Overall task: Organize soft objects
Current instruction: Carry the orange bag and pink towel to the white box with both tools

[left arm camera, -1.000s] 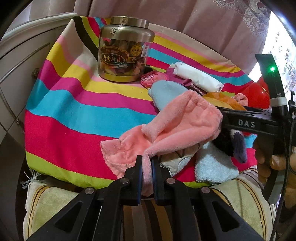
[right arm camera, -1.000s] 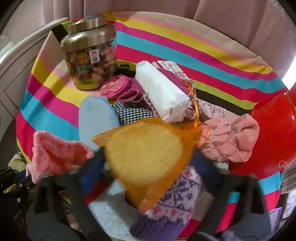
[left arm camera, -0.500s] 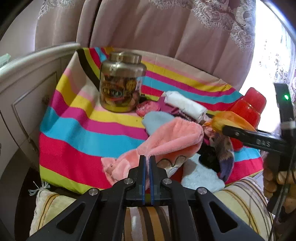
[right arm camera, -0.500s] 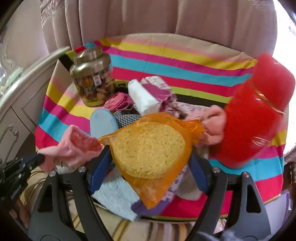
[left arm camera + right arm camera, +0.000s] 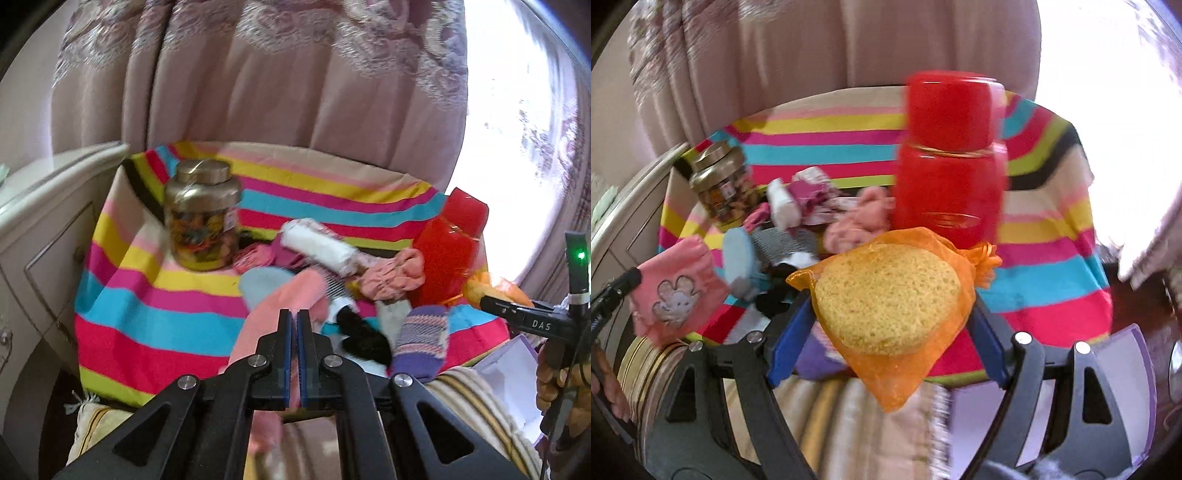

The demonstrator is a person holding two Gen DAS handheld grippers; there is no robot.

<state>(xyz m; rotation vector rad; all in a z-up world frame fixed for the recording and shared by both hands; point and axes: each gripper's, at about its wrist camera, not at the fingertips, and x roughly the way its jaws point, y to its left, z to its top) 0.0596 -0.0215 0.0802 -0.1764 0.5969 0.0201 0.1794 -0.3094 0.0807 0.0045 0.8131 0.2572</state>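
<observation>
Left gripper (image 5: 294,332): blue pads nearly together, clenched on a fold of the pink cloth (image 5: 284,306), which hangs lifted off the pile. In the right wrist view the same cloth (image 5: 674,288) shows a pale flower patch and dangles from the left gripper's tip (image 5: 626,280) at the left edge.

Right gripper (image 5: 890,295): fingers spread wide, grasping the yellow sponge (image 5: 886,291), which sits inside an orange mesh bag (image 5: 905,373). Blue pads press the sponge on both sides; the bag's loose end hangs below. In the left wrist view only one finger of this gripper (image 5: 517,314) shows at the right edge, with a bit of orange bag behind it.

Landmark: red jar (image 5: 949,162), upright on the striped cloth (image 5: 1052,258) covering the surface.
- Sponge: held just in front of the red jar, raised above the surface.
- Crumpled pink fabric (image 5: 857,221): just left of the jar's base, touching or nearly so; cannot tell.
- White roll (image 5: 319,249): further left of the jar, lying tilted on the pile.
- Gold-lidded glass jar (image 5: 201,218): well left of the red jar, upright.
- Light blue sole-shaped piece (image 5: 738,254), black item (image 5: 364,336), purple knit sock (image 5: 421,339): in the pile left of and in front of the red jar.

Frames are motion-blurred; fine detail of the pile is unclear.
</observation>
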